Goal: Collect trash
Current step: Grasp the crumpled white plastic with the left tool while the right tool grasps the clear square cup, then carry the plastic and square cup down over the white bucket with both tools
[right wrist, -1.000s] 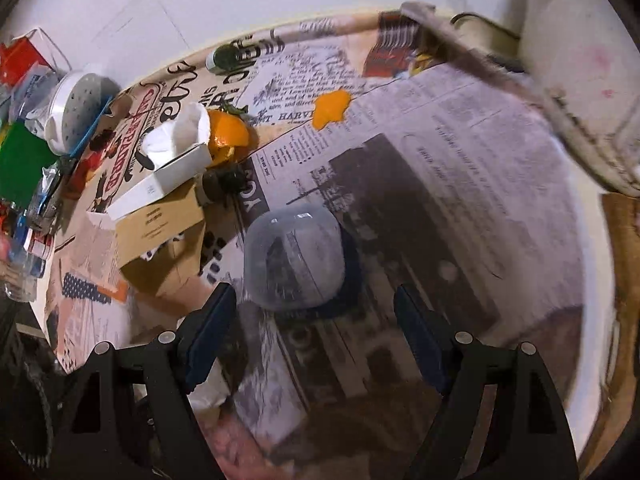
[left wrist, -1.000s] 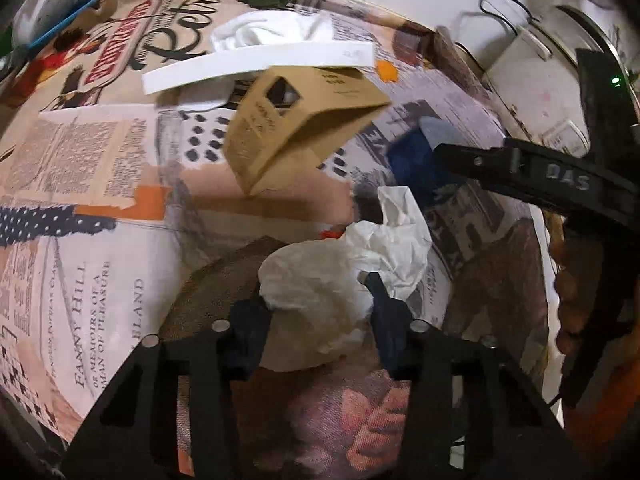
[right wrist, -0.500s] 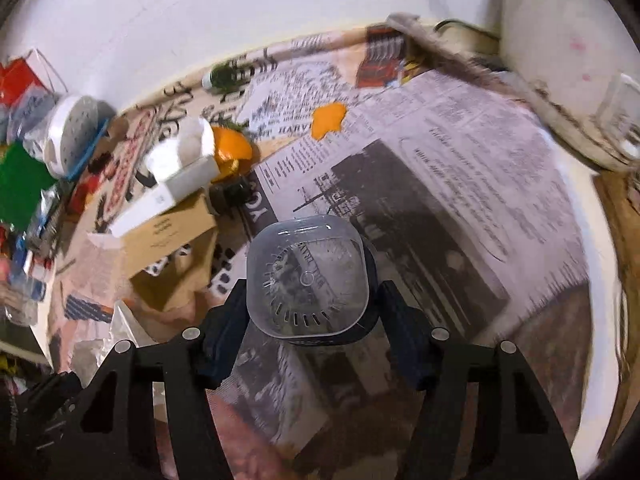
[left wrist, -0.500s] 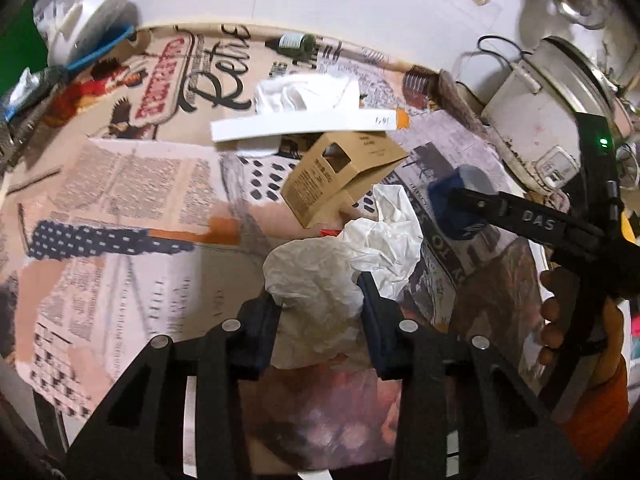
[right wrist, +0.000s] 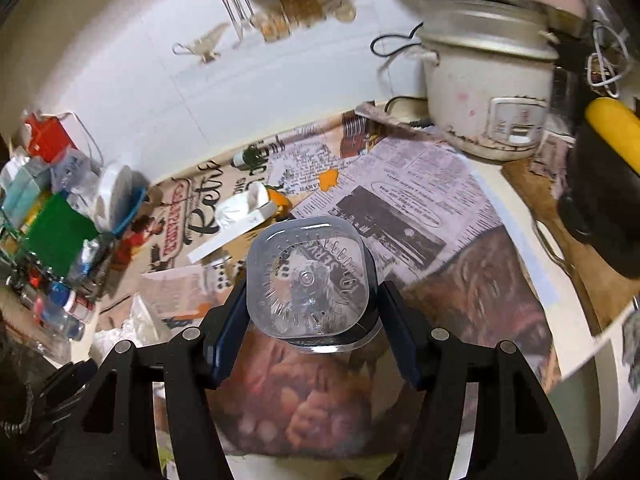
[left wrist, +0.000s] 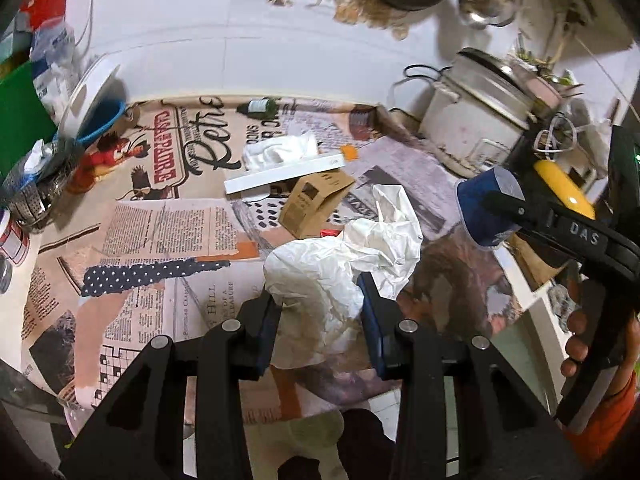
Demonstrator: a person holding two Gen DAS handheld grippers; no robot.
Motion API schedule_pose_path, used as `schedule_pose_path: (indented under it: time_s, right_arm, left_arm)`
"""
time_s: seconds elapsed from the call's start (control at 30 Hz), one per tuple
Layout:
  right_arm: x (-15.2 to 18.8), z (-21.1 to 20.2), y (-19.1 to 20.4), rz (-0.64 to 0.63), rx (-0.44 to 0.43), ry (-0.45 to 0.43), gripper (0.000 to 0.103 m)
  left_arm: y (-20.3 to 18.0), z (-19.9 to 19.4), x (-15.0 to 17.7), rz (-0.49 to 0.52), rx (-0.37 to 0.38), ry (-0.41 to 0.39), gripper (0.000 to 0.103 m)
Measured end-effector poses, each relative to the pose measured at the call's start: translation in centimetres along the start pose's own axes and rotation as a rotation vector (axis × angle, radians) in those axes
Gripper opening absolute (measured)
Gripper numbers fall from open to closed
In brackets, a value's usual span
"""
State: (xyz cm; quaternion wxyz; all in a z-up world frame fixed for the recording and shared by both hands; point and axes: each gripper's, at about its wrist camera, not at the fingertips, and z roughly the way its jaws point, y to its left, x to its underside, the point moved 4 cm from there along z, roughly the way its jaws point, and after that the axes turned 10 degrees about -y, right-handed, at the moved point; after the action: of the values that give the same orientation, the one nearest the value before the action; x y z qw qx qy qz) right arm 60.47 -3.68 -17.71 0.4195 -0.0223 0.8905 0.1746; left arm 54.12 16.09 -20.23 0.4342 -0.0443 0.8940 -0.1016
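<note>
My left gripper (left wrist: 320, 312) is shut on a crumpled white paper wad (left wrist: 340, 264) and holds it above the newspaper-print table cover (left wrist: 160, 240). My right gripper (right wrist: 308, 320) is shut on a clear plastic cup with a blue label (right wrist: 308, 280), bottom facing the camera; the cup also shows in the left wrist view (left wrist: 486, 208), lifted off the table at the right. On the table lie a brown cardboard box (left wrist: 316, 204), a white flat box (left wrist: 284, 172) with tissue (left wrist: 280, 150) on it, a small green bottle (left wrist: 260, 107) and orange peel (right wrist: 329, 179).
A white rice cooker (left wrist: 476, 120) with a cord stands at the back right. Clutter of containers, a white round lid (left wrist: 88, 96) and a green board (left wrist: 20, 120) fills the left side. A white tiled wall runs behind. The table edge is near the grippers.
Both grippers closed on their objects and lifted: the left took the paper wad, the right took the plastic cup, and both have pulled back and up from the table.
</note>
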Motion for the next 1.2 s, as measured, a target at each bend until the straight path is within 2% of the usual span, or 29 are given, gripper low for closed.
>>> schedule_pose_path:
  time_s: [0.2,0.47,0.67,0.87,1.03,1.2]
  right_arm:
    - [0.7,-3.7,0.1,-0.006,-0.005,-0.022,0.06]
    - [2.5,-6.7,-1.1,-0.048,-0.073,-0.004,0.06]
    - [4.9,-8.7,-4.2,-0.101,-0.155,0.061,0.06]
    - [8.0,-10.0,-7.0,-0.169,-0.214,0.146,0.06]
    - [10.7,-10.2,-8.8,-0.179,-0.246,0.221,0.06]
    - [13.7,-9.3,-10.0,-0.171,-0.246,0.285,0.06]
  left_arm:
    - [-2.1,-2.6,0.4,0.021,0.041,-0.028,0.037]
    - [-5.2,-3.9,3.0,-0.025,0.016,-0.025,0.037]
    - [-8.8,-4.3,7.5,-0.097,-0.07,0.013,0.037]
    - [-13.1,-4.3,13.6,-0.148,-0.175,0.064,0.037]
    - [-15.1,-3.6,18.0,-0.188,-0.201,0.143,0.037]
    - [-14.9,-2.2,22.0,-0.186,-0.218,0.229,0.037]
